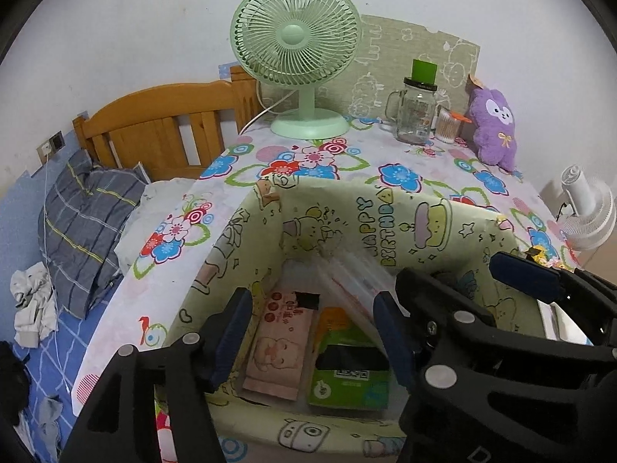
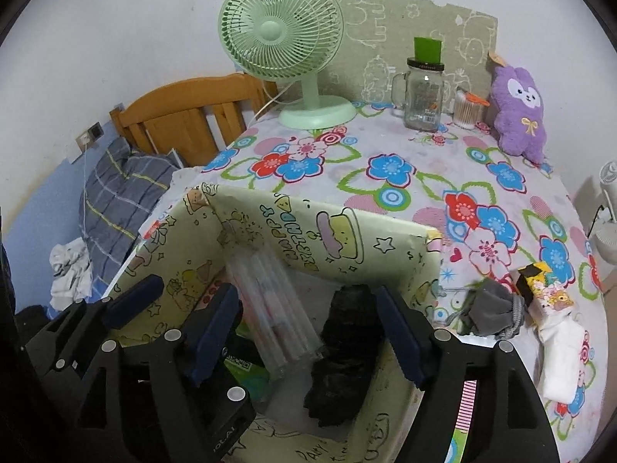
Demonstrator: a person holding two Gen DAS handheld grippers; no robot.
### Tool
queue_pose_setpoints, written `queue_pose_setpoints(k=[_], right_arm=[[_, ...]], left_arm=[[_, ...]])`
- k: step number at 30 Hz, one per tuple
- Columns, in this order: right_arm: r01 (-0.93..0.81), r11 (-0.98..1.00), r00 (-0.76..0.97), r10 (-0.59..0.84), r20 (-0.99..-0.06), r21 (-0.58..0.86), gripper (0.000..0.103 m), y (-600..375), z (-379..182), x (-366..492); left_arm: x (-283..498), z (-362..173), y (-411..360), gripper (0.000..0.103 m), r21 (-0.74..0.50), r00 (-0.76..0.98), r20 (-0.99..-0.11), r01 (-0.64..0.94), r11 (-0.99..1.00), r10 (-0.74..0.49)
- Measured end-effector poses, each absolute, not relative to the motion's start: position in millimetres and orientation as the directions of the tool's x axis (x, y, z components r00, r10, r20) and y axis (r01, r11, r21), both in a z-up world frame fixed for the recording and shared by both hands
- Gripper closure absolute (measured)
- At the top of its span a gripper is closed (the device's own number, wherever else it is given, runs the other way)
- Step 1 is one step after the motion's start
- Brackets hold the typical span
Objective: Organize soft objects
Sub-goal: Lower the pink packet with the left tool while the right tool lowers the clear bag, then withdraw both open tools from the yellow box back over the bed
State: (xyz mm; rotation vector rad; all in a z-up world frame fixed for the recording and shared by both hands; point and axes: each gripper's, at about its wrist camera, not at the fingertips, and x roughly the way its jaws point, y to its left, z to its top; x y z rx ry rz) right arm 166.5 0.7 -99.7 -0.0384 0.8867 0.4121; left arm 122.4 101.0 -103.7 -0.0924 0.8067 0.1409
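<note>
Left gripper (image 1: 312,332) is held open, empty, over pink wipes pack (image 1: 275,347) in the box (image 1: 435,216). Right gripper (image 2: 308,335) is spread wide around black bundle (image 2: 343,351), pads apart from it.

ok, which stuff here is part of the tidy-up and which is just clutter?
Job: box, black bundle and wipes pack inside it; grey pouch, white packet on the table.
Lying about: fan, jar, purple plush, pillow.
</note>
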Motion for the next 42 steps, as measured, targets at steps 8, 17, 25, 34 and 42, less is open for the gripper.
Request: queue_pose_setpoints(k=[8, 17, 25, 34, 42], right_arm=[[-0.344, 0.931, 0.606, 0.318, -0.729, 0.121, 0.022, -13, -87, 159], [-0.337, 0.935, 0.644, 0.314, -0.698, 0.110, 0.019, -27, -71, 148], [-0.317, 0.943, 0.683, 0.300, -0.666, 0.101, 0.012, -46, -57, 134], [-0.289, 0.952, 0.719, 0.286, -0.634, 0.102, 0.008, -71, -43, 119], [-0.250, 0.963, 0.755, 0.262, -0.602, 0.105, 0.004, -94, -34, 108]], left_arm=[[117, -91, 91, 0.036, -0.034, 0.704, -0.705, -0.154, 0.987, 0.086], [110, -77, 79, 0.028, -0.029, 0.724, -0.684, -0.146, 0.989, 0.087], [102, -63, 63, 0.019, -0.028, 0.751, -0.657, -0.112, 0.993, 0.067], [90, -49, 40, 0.012, -0.013, 0.785, -0.617, -0.081, 0.997, 0.056], [82, -37, 17, 0.011, 0.015, 0.809, -0.584, -0.064, 0.998, 0.060]])
